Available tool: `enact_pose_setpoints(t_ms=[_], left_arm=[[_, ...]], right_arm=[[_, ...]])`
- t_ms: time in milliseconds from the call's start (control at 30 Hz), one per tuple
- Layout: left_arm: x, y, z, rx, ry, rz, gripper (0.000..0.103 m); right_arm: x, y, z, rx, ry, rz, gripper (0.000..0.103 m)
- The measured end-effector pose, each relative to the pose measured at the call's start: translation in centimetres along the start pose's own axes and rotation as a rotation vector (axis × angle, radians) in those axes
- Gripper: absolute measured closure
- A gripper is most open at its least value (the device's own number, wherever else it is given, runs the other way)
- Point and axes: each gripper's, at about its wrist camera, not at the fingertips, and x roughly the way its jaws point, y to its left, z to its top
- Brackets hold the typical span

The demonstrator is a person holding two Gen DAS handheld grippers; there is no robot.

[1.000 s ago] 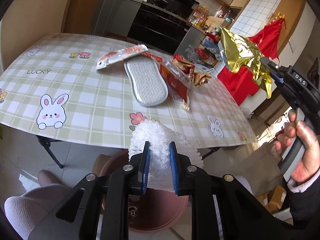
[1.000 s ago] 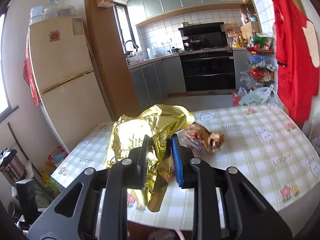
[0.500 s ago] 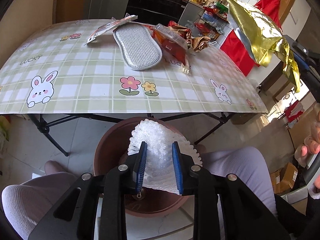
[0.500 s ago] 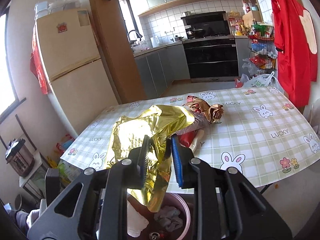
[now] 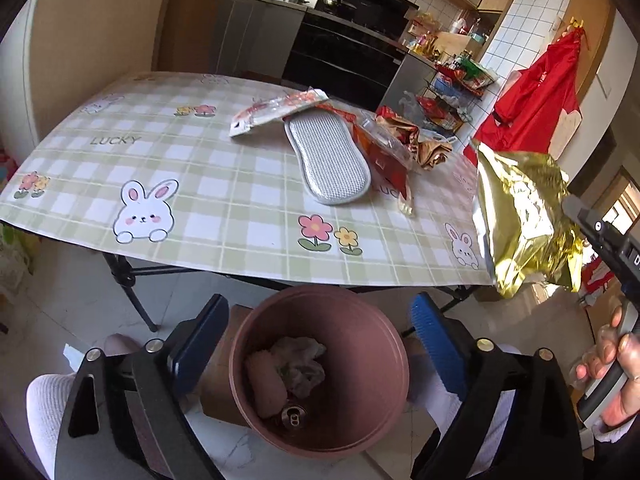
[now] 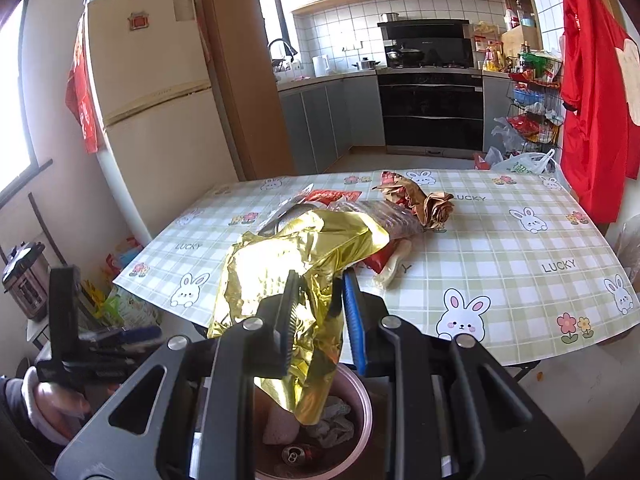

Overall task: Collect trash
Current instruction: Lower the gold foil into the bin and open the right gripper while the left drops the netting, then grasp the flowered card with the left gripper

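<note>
Your left tool (image 5: 316, 344) has just been opening and stands wide with nothing between its jaws, above the round brown plastic bin (image 5: 320, 368) at lower centre, which already holds crumpled scraps and a can. Your right tool (image 6: 320, 320) pinches the crinkled gold foil wrapper (image 6: 296, 280), hanging lengthwise down toward the bin. Still left on the checked bench (image 5: 200, 184), upper centre: red snack packets (image 5: 384, 152) and a grey mesh pad (image 5: 328, 160)

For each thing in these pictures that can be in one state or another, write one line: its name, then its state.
left gripper: open, jaws just opened, nothing between them
right gripper: shut on gold foil wrapper
gold foil wrapper: crumpled, hanging above bin
bin: holding trash, can at bottom
silver pad: flat on table
table: trash remaining
</note>
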Motion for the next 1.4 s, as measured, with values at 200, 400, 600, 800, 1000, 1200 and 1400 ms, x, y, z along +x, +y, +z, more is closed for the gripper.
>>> enact_pose_setpoints(t_ms=[200, 400, 600, 800, 1000, 1200, 1400], left_arm=[[-2.5, 1.1, 1.7, 0.012, -0.104, 0.100, 0.006], [-4.3, 2.8, 2.6, -0.026, -0.172, 0.162, 0.006], [-5.0, 4.1, 2.7, -0.098, -0.190, 0.169, 0.006], [-5.1, 3.4, 2.8, -0.064, -0.201, 0.149, 0.006], [-5.1, 2.9, 3.1, -0.030, -0.213, 0.135, 0.006], [-5.1, 2.8, 3.1, -0.015, -0.216, 0.132, 0.006], [-5.0, 2.4, 4.0, 0.029, -0.226, 0.139, 0.006]], right_arm=[[1.1, 1.1, -1.1, -0.039, 0.054, 0.019, 0.078], [2.6, 2.2, -2.4, -0.064, 0.120, 0.039, 0.077], [4.0, 3.3, -3.0, -0.053, 0.169, 0.070, 0.074], [3.9, 3.6, -2.6, -0.047, 0.151, 0.072, 0.042], [2.5, 2.7, -1.1, -0.012, 0.054, -0.018, 0.006], [2.1, 2.0, -0.4, -0.017, 0.026, -0.080, 0.006], [2.1, 0.2, 1.0, 0.005, 0.012, -0.115, 0.006]])
